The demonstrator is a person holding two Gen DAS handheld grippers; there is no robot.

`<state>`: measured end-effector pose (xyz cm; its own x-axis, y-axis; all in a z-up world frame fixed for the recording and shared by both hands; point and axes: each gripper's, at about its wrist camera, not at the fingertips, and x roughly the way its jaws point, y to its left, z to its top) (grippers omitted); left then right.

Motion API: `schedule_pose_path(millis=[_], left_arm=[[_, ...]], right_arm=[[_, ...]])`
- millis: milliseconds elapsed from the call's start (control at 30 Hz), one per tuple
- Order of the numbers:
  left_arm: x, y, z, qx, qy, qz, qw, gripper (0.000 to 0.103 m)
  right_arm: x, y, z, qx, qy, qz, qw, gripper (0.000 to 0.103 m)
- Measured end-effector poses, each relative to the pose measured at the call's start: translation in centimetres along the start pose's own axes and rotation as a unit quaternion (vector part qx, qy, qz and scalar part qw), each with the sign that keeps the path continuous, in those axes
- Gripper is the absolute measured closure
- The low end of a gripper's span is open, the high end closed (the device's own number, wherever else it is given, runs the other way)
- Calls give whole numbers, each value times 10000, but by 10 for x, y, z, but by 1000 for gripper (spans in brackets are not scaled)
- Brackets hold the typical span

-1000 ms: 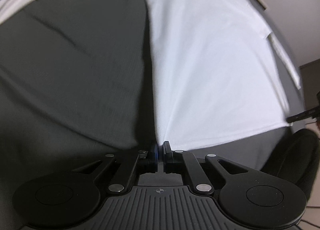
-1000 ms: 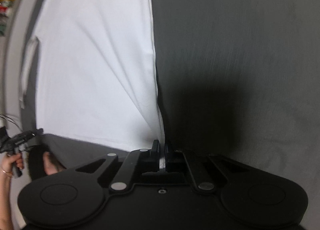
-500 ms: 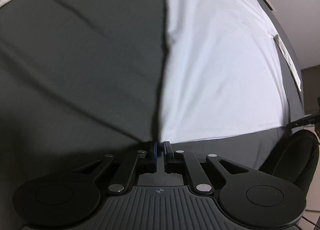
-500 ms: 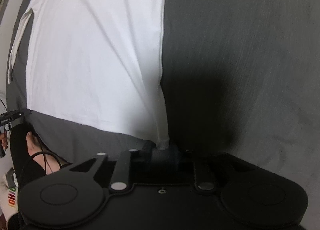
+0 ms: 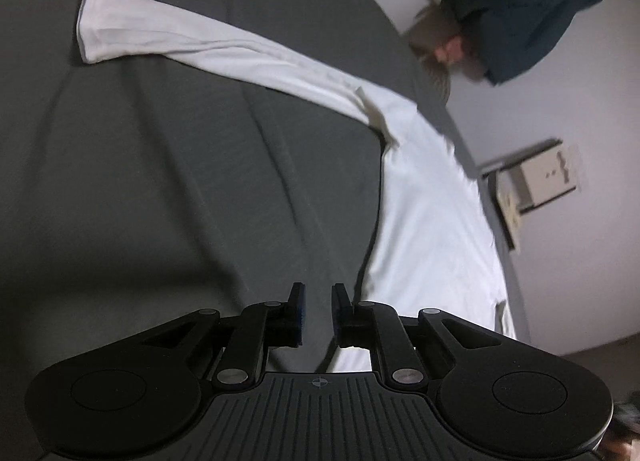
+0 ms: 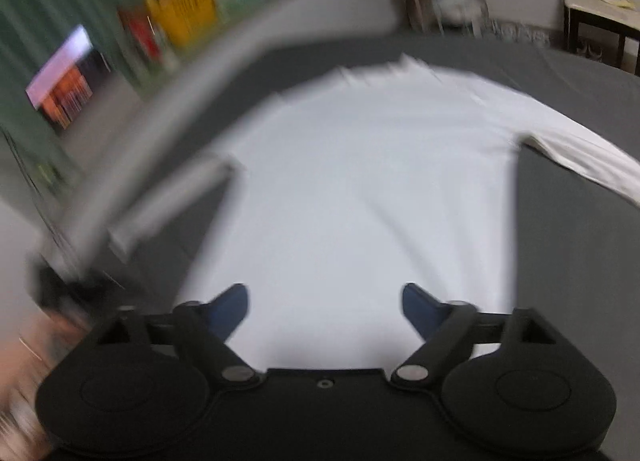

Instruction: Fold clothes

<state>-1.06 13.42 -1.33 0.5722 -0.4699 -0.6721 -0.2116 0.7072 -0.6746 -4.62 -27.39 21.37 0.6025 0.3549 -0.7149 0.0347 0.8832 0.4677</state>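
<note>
Grey worktop (image 5: pixel 168 189) fills most of both views. White long-sleeved shirt (image 6: pixel 360 189) lies flat on it, one sleeve (image 5: pixel 208 45) stretched out straight across the grey cloth. Right tongs (image 6: pixel 325 301) spread wide and opening above the shirt's lower body, nothing between. Left tongs (image 5: pixel 318 301) narrow, easing apart, empty, just beside the shirt's hem edge.

free: grey bedsheet (image 5: pixel 192 189) left | obstacle: white shirt (image 6: pixel 360 197), seemingly flat
</note>
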Motion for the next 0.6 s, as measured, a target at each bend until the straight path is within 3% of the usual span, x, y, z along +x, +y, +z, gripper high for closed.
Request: schedule_pose_path(millis=[67, 133, 333, 433, 600], left_arm=[[10, -1, -9, -7, -51, -140, 9999, 91], [22, -6, -19, 39, -9, -258, 9997, 91], [45, -36, -31, 749, 268, -315, 9963, 91], [42, -33, -30, 591, 270, -366, 9972, 91], [35, -20, -34, 131, 157, -571, 9982, 91]], right_arm=[[-22, 31, 10, 267, -198, 290, 9990, 1], [-47, 63, 20, 283, -279, 352, 9986, 0], [-88, 154, 3, -43, -579, -194, 9981, 0], [-100, 176, -7, -254, -763, -322, 9962, 0], [-94, 193, -21, -616, -813, -131, 9947, 0]])
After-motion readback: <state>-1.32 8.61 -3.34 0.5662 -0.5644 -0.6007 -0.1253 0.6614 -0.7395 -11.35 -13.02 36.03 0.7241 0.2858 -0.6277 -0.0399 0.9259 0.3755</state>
